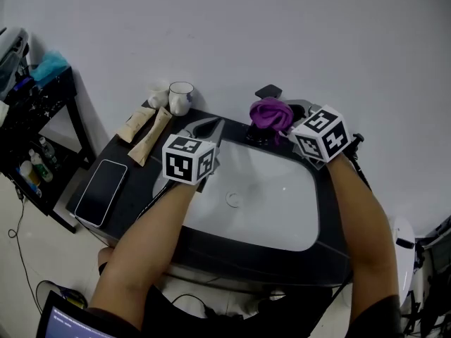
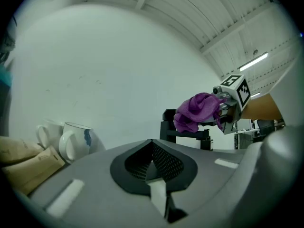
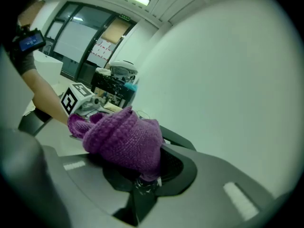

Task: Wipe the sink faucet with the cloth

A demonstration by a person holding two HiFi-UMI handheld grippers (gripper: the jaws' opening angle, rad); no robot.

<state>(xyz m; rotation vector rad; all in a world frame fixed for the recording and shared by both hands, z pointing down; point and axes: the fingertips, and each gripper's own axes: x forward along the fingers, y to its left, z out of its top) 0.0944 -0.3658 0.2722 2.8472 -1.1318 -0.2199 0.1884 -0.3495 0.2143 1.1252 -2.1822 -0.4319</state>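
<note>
Right hand-held gripper [image 3: 151, 172]: jaws pinching the purple knitted cloth [image 3: 124, 137], which bunches up over the fingertips and fills most of that gripper's view. Left hand-held gripper [image 2: 152, 148]: jaws pressed together, nothing between them, hovering over the left part of the sink [image 1: 282, 210] and pointed toward the back wall. From the left gripper view the cloth sits against the top of the black faucet [image 2: 186, 133], at the back edge of the basin. My reading: cloth is picked up and brought to the faucet, so wiping is either just starting or under way. Upper part is being covered. The lower body and base look untouched by the cloth at this instant and are probably left to do. No way to judge from here how much has been cleaned. Hard to see: the spout is mostly under the cloth in the head view, and the right gripper view shows no faucet at all behind the wool. Off to the left on the dark counter [image 1: 134, 182], two mugs [image 2: 76, 139] near the wall, not involved.
</note>
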